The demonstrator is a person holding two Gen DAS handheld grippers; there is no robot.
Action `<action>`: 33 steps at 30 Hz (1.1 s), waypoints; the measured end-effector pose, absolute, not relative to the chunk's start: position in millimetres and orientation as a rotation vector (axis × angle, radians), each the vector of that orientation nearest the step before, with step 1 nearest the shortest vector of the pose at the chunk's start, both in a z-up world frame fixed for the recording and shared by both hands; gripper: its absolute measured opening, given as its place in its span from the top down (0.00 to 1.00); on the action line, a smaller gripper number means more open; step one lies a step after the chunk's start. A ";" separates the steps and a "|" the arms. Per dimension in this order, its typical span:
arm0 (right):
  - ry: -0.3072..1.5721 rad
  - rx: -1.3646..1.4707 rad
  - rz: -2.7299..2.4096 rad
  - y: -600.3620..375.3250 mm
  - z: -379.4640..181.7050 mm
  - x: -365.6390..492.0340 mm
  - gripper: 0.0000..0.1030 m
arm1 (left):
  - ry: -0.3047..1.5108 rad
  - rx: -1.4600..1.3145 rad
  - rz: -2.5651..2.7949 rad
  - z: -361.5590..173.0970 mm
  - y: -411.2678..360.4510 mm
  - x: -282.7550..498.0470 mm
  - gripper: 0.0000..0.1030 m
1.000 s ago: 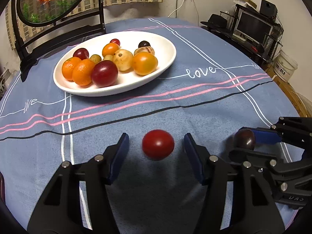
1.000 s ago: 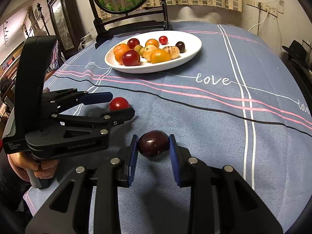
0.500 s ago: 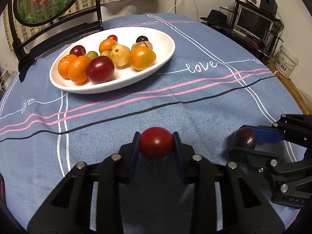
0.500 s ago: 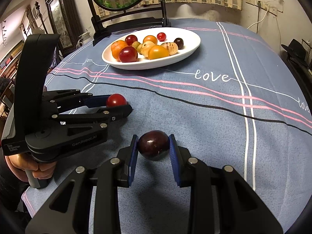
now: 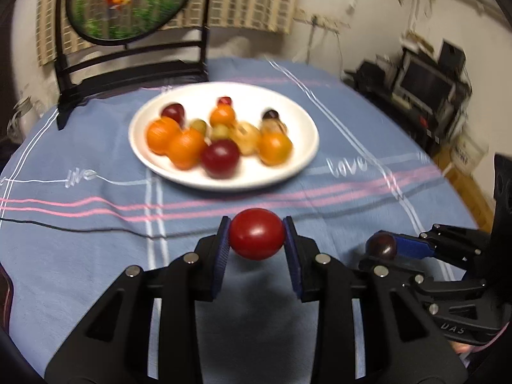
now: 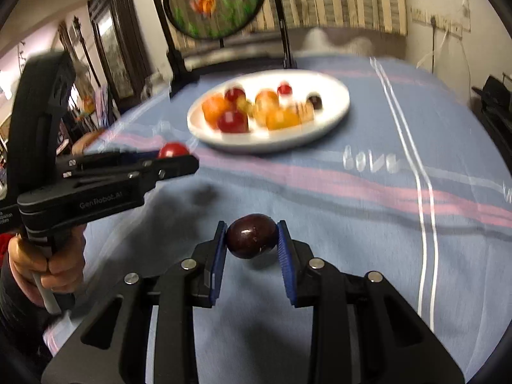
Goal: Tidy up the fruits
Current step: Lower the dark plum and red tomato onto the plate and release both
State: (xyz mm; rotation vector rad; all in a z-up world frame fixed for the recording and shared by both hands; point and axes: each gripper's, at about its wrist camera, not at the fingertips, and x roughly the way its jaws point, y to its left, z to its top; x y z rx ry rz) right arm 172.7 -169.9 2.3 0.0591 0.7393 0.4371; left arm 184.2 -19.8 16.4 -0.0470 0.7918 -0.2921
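Note:
My left gripper [image 5: 256, 240] is shut on a red tomato [image 5: 256, 234] and holds it above the blue tablecloth; it also shows in the right wrist view [image 6: 172, 151]. My right gripper [image 6: 251, 240] is shut on a dark purple plum [image 6: 251, 236], also lifted; the plum shows in the left wrist view [image 5: 380, 246]. A white oval plate [image 5: 300, 160] ahead holds several fruits: oranges, red plums, small green and dark ones. The plate shows in the right wrist view [image 6: 332, 108] too.
A dark wooden stand with a round painted screen [image 5: 128, 3] stands behind the plate. A desk with a monitor [image 5: 425, 86] is at the right beyond the table edge. The tablecloth [image 6: 384, 224] has pink, white and black stripes.
My left gripper closed on the red tomato and lifted it. Both grippers rose off the cloth and moved toward the plate. The right gripper stayed shut on the plum.

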 end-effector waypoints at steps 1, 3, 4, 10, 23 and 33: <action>0.721 0.077 0.435 -169.1 6.4 178.7 0.70 | 0.787 -0.068 -0.281 19.7 -13.0 189.4 0.68; 0.688 0.142 0.434 -167.8 15.4 198.6 0.70 | 0.783 -0.111 -0.255 25.5 0.9 202.0 0.68; 0.673 0.169 0.424 -167.1 19.1 210.4 0.70 | 0.783 -0.129 -0.246 27.3 7.1 207.7 0.68; 0.613 0.254 0.361 -162.9 30.8 269.3 0.70 | 0.727 -0.143 -0.170 46.4 22.8 253.2 0.68; 0.612 0.270 0.303 -172.3 22.0 332.7 0.70 | 0.785 -0.104 -0.075 28.8 8.0 353.6 0.41; 0.661 0.206 0.335 -148.4 14.7 363.2 0.69 | 0.716 -0.066 0.062 50.1 26.6 340.8 0.12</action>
